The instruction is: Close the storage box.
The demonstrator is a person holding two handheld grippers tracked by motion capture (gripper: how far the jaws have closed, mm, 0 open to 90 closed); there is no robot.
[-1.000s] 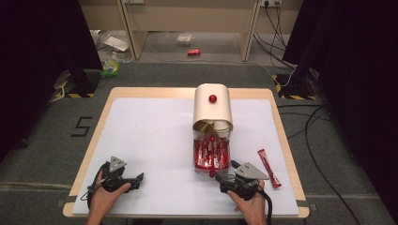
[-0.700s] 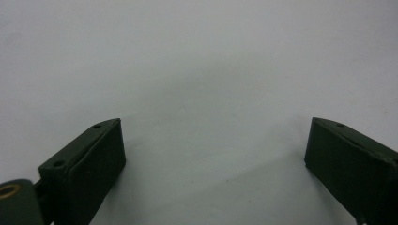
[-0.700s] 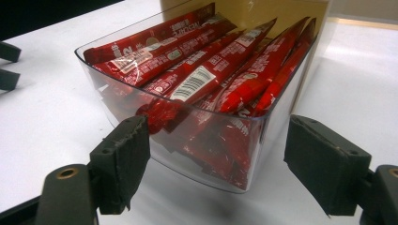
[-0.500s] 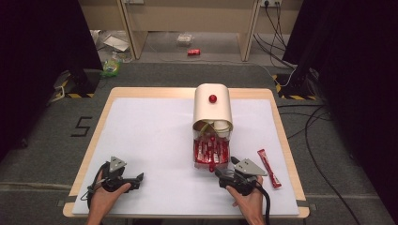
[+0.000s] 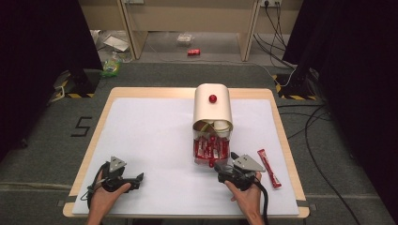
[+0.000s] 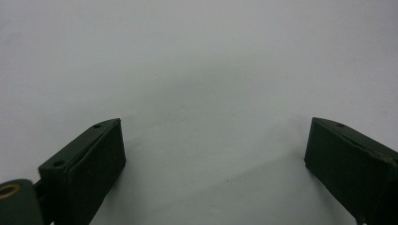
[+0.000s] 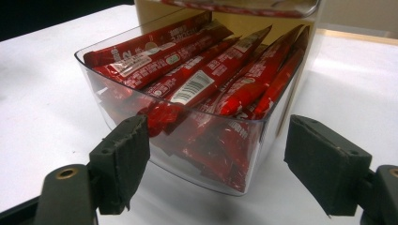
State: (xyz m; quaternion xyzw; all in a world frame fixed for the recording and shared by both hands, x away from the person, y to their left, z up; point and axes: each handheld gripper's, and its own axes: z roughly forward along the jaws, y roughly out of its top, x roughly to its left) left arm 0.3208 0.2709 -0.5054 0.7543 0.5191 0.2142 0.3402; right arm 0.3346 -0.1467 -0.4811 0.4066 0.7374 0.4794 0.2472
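A beige dispenser with a red knob stands at the middle of the white table. At its foot is a clear bin packed with red sachets. My right gripper lies on the table just in front of the bin, pointing at it. In the right gripper view that gripper is open, and the clear bin fills the space just beyond the jaws, with nothing gripped. My left gripper rests at the front left, open over bare table.
One loose red sachet lies on the table right of my right hand, near the table's right edge. The floor beyond holds cables, a red can and some litter.
My right gripper has edged slightly forward toward the bin. The left gripper has not moved.
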